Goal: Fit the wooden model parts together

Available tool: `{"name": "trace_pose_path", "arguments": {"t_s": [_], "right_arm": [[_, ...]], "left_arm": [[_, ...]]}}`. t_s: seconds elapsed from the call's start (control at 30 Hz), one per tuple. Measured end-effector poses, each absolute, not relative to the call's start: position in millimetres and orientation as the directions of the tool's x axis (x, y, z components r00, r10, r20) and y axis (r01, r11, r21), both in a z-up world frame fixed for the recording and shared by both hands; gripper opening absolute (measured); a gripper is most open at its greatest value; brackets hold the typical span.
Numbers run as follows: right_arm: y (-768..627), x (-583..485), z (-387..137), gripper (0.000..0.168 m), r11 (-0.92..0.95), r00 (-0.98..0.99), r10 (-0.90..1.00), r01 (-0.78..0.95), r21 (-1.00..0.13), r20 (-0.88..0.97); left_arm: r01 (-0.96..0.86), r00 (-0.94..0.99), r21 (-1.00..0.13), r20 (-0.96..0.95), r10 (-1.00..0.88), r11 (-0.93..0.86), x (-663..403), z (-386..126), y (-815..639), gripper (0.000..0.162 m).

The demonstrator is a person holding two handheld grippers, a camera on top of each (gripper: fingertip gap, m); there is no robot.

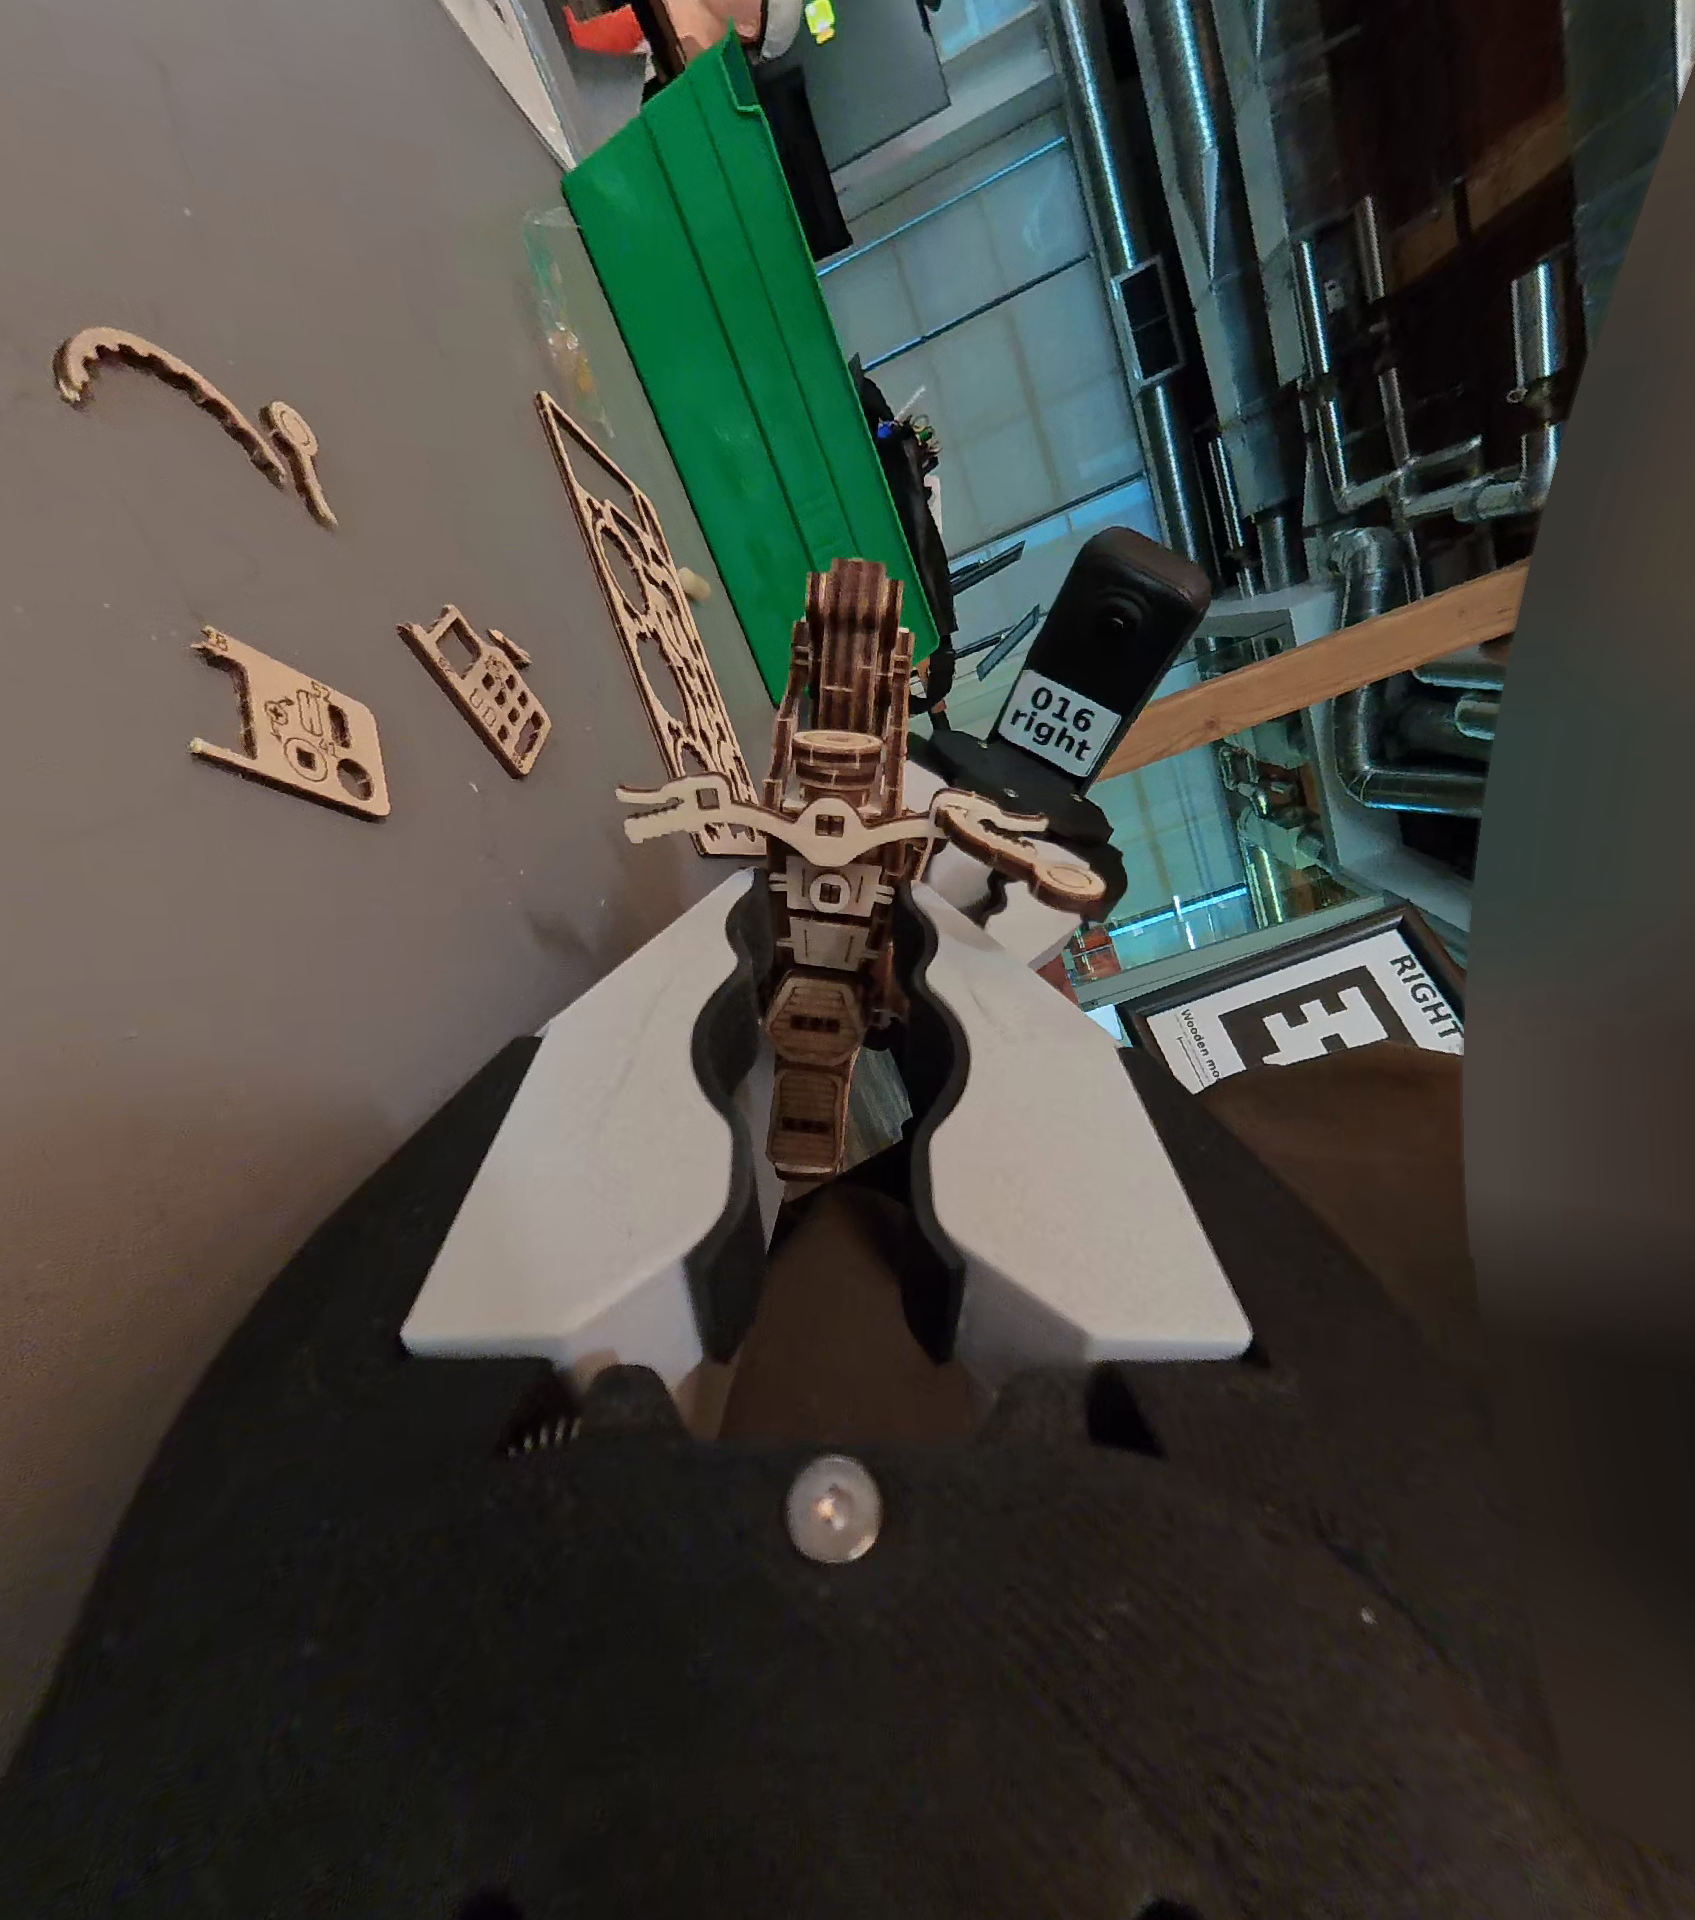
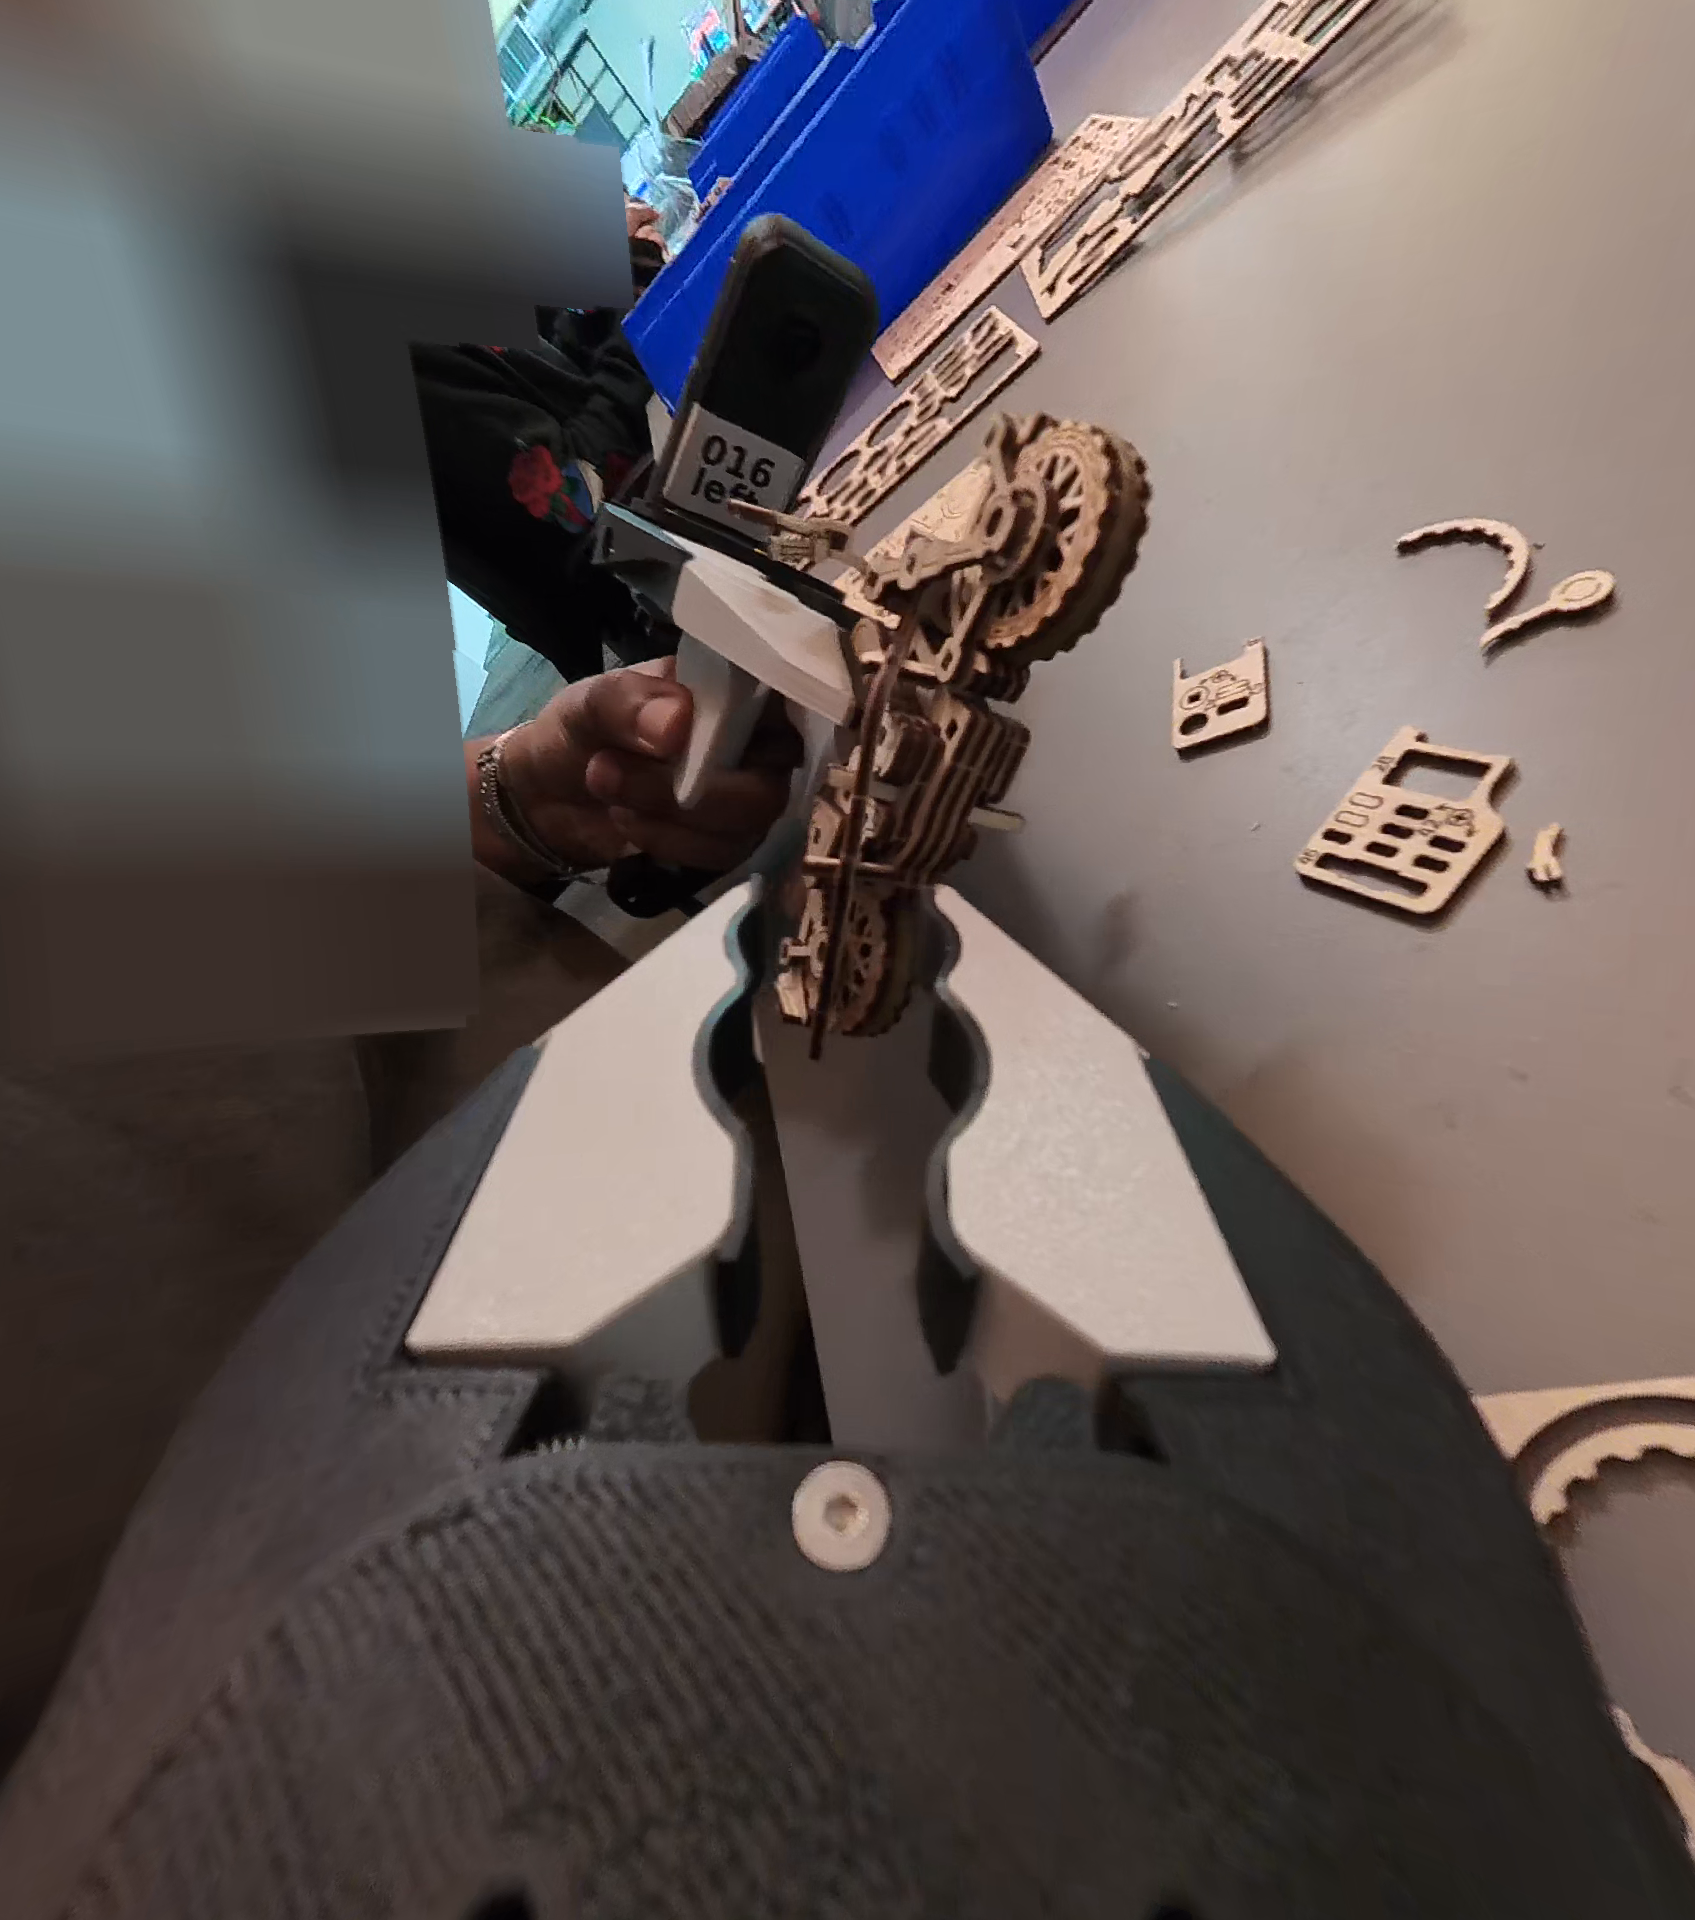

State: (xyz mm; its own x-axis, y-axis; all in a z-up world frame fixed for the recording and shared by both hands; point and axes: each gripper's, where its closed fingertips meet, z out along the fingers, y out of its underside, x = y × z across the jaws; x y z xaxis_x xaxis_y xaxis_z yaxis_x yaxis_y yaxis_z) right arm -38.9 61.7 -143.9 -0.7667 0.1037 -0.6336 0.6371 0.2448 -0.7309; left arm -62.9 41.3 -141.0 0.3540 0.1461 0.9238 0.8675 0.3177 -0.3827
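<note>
A white sticker (image 1: 1059,732) with print sits below a black camera (image 1: 1129,613), near a printed framed sign (image 1: 1310,1013). A second white sticker (image 2: 734,480) marks another camera mount (image 2: 786,312). Flat wooden parts (image 2: 1404,821) carry tiny engraved marks, too small to read.

Even, soft indoor light falls on the grey tabletop (image 1: 147,935), casting faint shadows; wide-angle bending warps both views' edges, smeared patches blur their sides, and the near black housings sit dim.
</note>
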Motion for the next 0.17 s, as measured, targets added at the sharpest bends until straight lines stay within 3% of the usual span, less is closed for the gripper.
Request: {"name": "trace_pose_path", "arguments": {"t_s": [0.17], "right_arm": [[64.3,-43.0,-140.6,0.021,0.218,-0.758,0.118,0.65,-0.728,-0.641]], "left_arm": [[0.867,0.354,-0.384,0.923,0.15,0.318,-62.7,-141.3,41.7,0.019]]}}
